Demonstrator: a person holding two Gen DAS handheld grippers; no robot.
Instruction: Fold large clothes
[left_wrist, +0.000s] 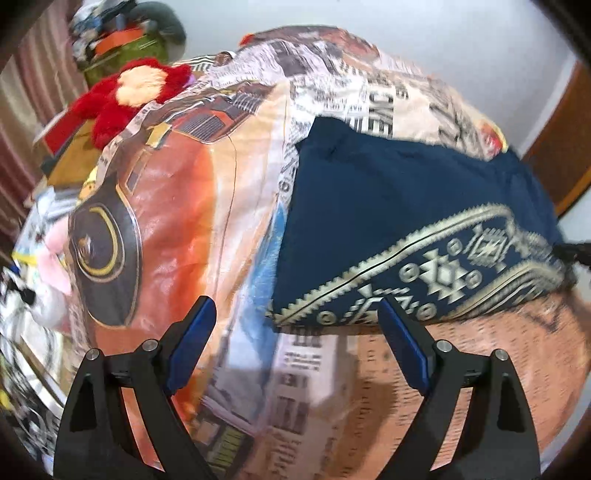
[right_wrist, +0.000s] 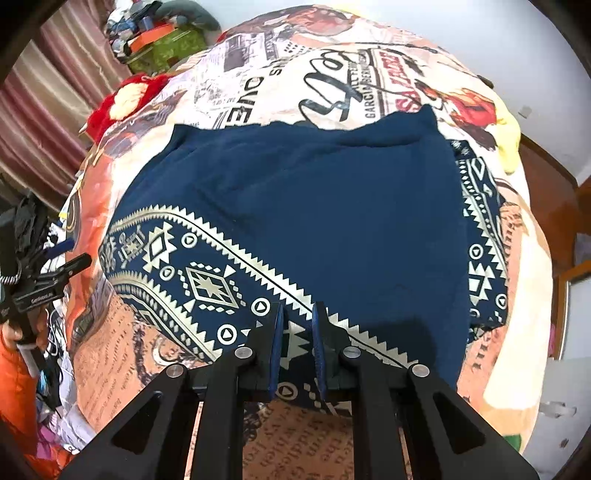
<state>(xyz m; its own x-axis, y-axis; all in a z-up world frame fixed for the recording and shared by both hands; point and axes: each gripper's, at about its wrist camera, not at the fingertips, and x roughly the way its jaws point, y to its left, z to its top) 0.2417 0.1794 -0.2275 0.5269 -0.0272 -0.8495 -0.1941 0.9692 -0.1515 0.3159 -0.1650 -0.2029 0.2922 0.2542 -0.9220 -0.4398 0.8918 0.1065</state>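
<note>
Now mid-fold | navy garment (right_wrist: 314, 206) on bedspread (right_wrist: 332, 66), patterned hem between right gripper (right_wrist: 298, 345) fingers, nearly closed | left gripper (left_wrist: 297, 325) wide apart, empty, hem ahead | next: likely lift hem, fold over.

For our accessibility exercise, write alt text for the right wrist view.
The right hand-held gripper is shut on the patterned hem of a navy garment spread across a printed bedspread.

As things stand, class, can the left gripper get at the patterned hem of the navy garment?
Probably yes. The left gripper is open, just short of the patterned hem, with only printed bedcover between and nothing blocking.
</note>
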